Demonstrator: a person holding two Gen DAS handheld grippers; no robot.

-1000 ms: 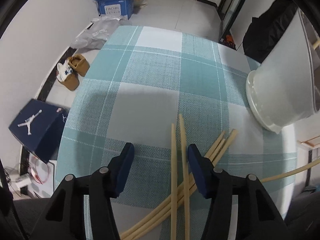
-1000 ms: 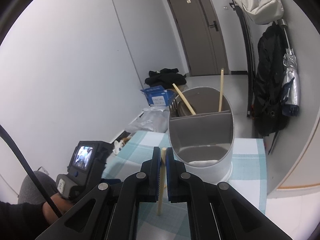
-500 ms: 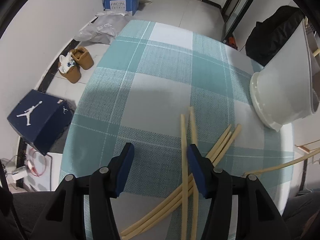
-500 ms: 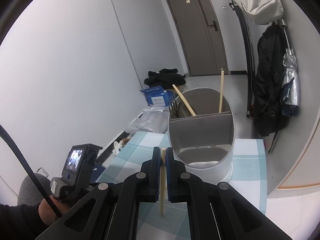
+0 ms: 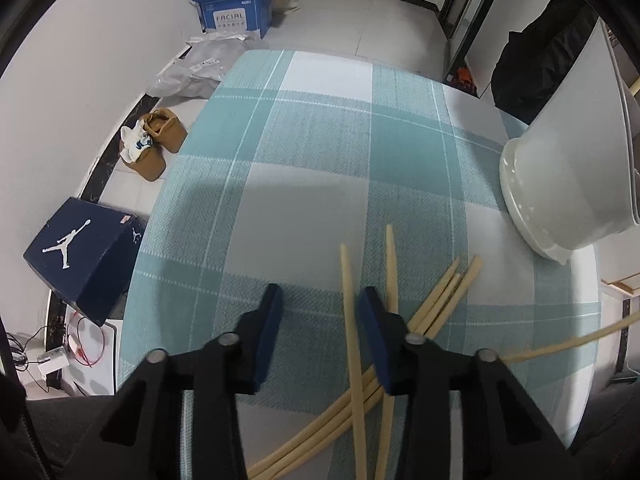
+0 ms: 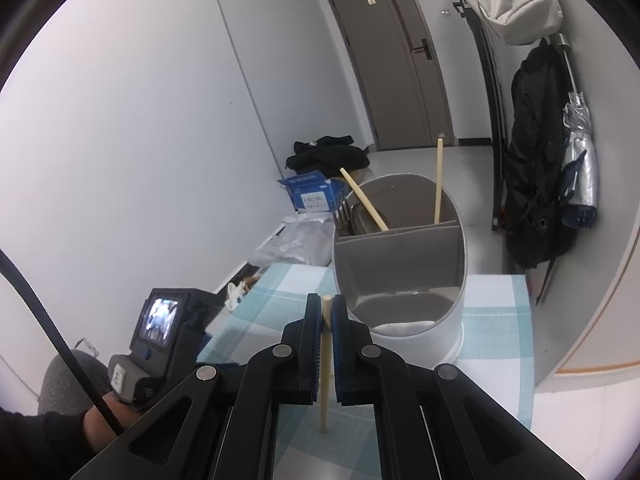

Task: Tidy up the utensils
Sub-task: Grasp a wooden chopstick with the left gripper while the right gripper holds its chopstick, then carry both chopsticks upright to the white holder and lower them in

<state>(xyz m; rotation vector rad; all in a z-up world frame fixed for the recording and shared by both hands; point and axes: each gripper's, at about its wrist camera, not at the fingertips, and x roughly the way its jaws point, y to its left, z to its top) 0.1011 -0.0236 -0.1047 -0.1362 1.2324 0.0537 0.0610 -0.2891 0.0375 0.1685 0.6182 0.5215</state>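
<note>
Left gripper [image 5: 318, 300]: I have its jaws spread wide with nothing between the blue pads, hanging over the teal-and-white checked tablecloth [image 5: 320, 128].
Loose chopsticks [image 5: 436, 308]: I see a heap of pale wooden sticks lying crossed on the cloth under and to the right of my left gripper. One stick runs up between the open fingers close to the right pad; I cannot tell whether it touches it. Another stick pokes out from behind that right finger.
Stray chopstick [image 5: 576, 342]: one more reaches in from the right edge of the left wrist view, tilted; its far end is out of frame.
Utensil holder [image 5: 568, 184]: from my left camera it is a white tub at the right edge of the table, well apart from the heap.
Right gripper [image 6: 327, 312]: I have it clamped tight on a single chopstick [image 6: 325, 376], held near its top end and hanging almost upright over the cloth, just in front of the holder.
Holder interior [image 6: 400, 252]: my right camera shows a grey divider splitting it. The near compartment shows only its grey walls and floor. The far compartment holds two chopsticks [image 6: 439, 180], one upright, one leaning left, plus what looks like metal cutlery [image 6: 352, 216].
Floor: a blue box [image 5: 234, 10] and a dark shoebox [image 5: 84, 252] sit left of the table.
</note>
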